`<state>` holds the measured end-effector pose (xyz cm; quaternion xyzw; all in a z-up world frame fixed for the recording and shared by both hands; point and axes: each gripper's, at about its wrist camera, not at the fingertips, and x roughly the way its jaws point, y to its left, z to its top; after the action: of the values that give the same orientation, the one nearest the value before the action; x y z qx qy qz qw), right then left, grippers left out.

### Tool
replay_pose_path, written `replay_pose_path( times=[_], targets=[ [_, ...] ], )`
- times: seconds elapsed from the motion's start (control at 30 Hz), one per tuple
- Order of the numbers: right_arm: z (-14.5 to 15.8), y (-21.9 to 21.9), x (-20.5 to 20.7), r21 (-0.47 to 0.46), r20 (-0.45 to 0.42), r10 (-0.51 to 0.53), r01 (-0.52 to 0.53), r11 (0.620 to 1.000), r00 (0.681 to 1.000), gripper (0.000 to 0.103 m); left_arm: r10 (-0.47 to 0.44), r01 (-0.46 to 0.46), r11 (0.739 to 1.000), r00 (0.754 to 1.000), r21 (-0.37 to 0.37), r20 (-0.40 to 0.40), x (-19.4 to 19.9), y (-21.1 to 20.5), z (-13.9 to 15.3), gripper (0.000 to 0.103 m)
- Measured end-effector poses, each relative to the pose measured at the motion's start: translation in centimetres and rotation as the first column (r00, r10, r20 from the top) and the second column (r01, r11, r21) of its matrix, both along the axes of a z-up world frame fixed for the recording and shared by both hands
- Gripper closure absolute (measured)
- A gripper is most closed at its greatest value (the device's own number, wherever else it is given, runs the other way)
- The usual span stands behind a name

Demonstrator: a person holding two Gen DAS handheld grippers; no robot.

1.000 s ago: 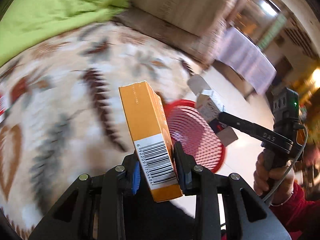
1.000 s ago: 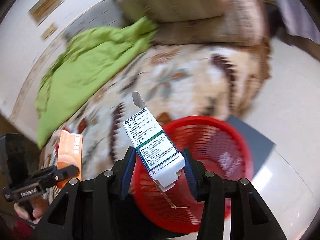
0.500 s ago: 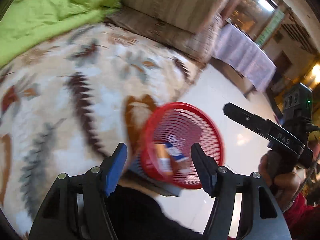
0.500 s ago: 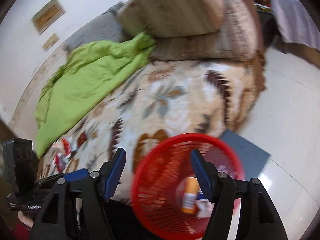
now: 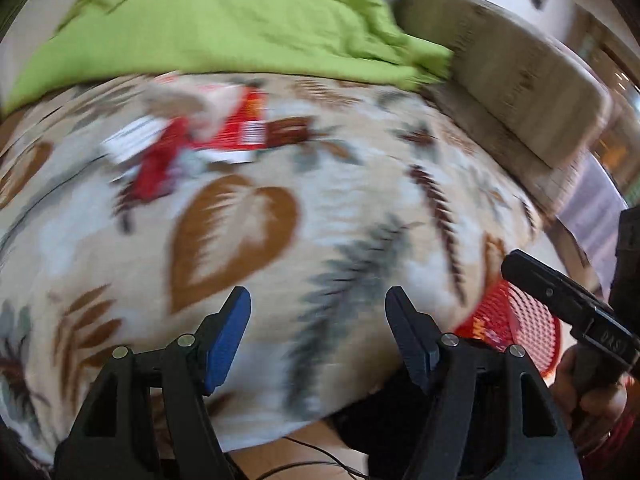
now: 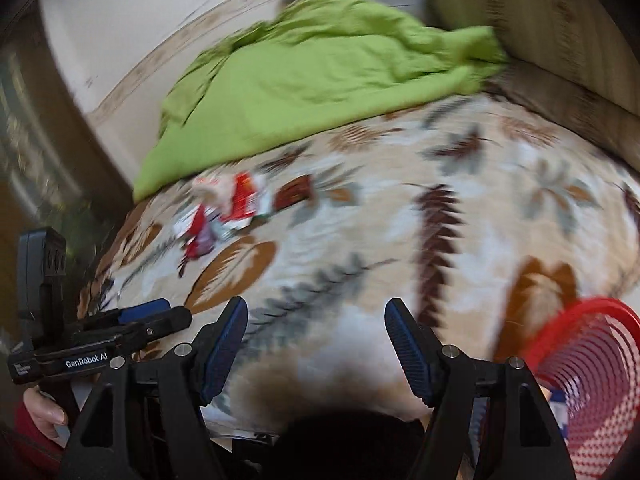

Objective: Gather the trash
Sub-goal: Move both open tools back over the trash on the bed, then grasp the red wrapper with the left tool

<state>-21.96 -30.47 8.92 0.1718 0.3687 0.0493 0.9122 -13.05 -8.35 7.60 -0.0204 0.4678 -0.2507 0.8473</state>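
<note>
**Both grippers empty over the bedspread**

Your left gripper (image 5: 318, 316) hung with its fingers wide apart, nothing between them, above the leaf-print bedspread (image 5: 340, 184). The trash (image 5: 200, 136), a blurred heap of red and white wrappers, lay at the far left of the bedspread, just beside the green blanket (image 5: 224, 20). Your right gripper (image 6: 316, 326) was spread just as wide and just as empty. The red basket (image 6: 592, 376) stood at the far right, by the bed's edge, with something inside it, too blurred to tell.
</note>
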Motion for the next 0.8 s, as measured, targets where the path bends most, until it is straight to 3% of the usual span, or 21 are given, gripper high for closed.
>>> replay_pose_path(
  times=[0.27, 0.43, 0.8],
  targets=[
    [-2.2, 6.1, 4.7, -0.107, -0.029, 0.105, -0.108, 0.988, 0.994, 0.027, 0.151, -0.151, 0.989, 0.989, 0.003, 0.006, 3.1, 5.4, -0.7, 0.034],
    [-2.8, 5.5, 5.7, -0.074, -0.039, 0.084, -0.087, 0.993, 0.996, 0.027, 0.195, -0.196, 0.979, 0.98, 0.054, 0.027, 6.5, 6.5, -1.6, 0.034],
    [-2.3, 4.2, 4.6, -0.003, 0.024, 0.085, -0.085, 0.996, 0.996, 0.027, 0.263, -0.262, 0.961, 0.965, 0.092, 0.004, 15.0, 5.4, -4.9, 0.034]
  ],
)
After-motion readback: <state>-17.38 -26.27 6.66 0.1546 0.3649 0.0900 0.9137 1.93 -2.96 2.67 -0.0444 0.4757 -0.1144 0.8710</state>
